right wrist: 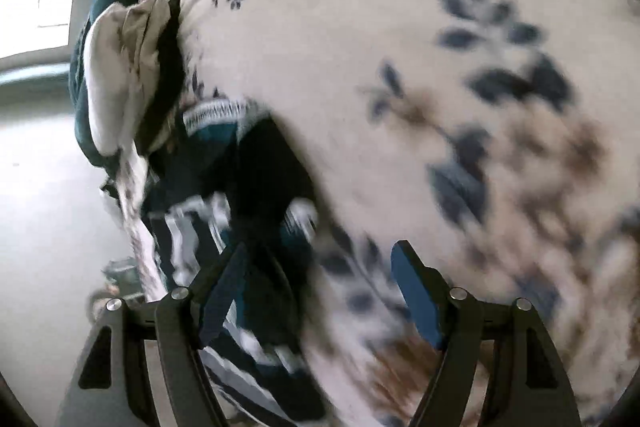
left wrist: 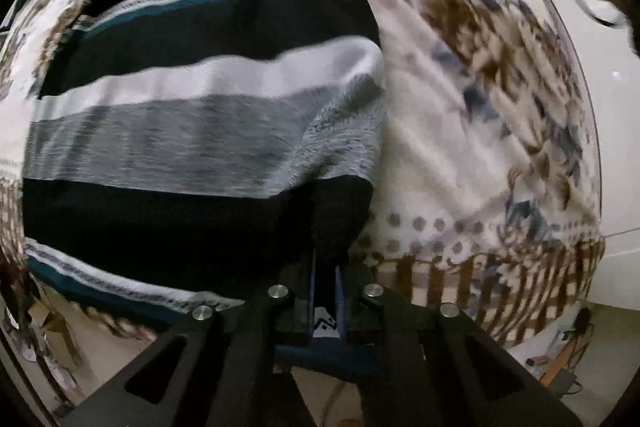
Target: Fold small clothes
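Left claw (left wrist: 325, 283) pinched narrow on the striped garment's (left wrist: 200, 131) dark edge at lower centre — stripes run frame-wide. Right claw (right wrist: 316, 267) wide, empty, garment (right wrist: 240, 187) just left of it over floral sheet (right wrist: 400, 47).

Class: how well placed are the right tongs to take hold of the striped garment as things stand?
Probably yes. The right tongs stand open, and the striped garment lies at the left blue pad, with nothing between them. The floral sheet fills the rest of the gap, so they might pinch that too.
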`<state>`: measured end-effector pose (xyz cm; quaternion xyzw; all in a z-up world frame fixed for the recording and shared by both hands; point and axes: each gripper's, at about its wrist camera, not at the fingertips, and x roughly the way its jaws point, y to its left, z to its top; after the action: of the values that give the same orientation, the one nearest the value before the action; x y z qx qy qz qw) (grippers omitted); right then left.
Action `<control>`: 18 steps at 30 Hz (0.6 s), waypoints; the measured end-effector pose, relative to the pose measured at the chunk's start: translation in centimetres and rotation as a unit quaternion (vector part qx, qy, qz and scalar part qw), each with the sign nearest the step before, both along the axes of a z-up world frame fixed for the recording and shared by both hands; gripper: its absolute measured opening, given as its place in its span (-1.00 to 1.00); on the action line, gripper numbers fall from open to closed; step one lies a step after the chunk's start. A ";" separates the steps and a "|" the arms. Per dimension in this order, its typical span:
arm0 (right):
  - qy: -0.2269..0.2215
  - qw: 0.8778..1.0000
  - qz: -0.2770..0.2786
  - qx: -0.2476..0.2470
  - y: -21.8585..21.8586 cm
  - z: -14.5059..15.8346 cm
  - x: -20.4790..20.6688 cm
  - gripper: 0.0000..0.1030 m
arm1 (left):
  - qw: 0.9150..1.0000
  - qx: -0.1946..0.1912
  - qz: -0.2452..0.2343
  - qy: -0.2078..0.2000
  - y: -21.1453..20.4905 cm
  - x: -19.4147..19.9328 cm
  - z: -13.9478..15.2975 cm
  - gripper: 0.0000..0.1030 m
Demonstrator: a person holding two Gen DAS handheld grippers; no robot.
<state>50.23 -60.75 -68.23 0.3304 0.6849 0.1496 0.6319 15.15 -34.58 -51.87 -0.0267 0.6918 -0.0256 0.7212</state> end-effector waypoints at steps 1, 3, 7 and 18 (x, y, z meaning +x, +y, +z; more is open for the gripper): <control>0.008 1.000 -0.002 0.003 0.7 -0.9 1.2 0.49 | 1.000 -0.004 0.007 -0.005 0.5 0.2 0.8 -0.90; 0.027 1.000 0.002 0.008 2.0 -2.3 2.5 0.49 | 1.000 -0.006 0.015 -0.012 1.0 0.4 1.9 -0.90; 0.051 0.999 0.011 0.006 4.3 -3.8 3.2 -0.76 | 0.999 -0.014 0.036 -0.023 3.0 0.4 3.6 -0.90; -0.030 0.993 0.081 -0.075 12.9 7.9 4.6 -0.92 | 0.989 -0.047 0.123 -0.064 14.2 -1.0 8.2 -0.90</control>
<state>54.88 -47.89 -60.31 0.2210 0.6994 0.1580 0.6611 14.11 -20.34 -43.69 -0.1435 0.6338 0.0293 0.7595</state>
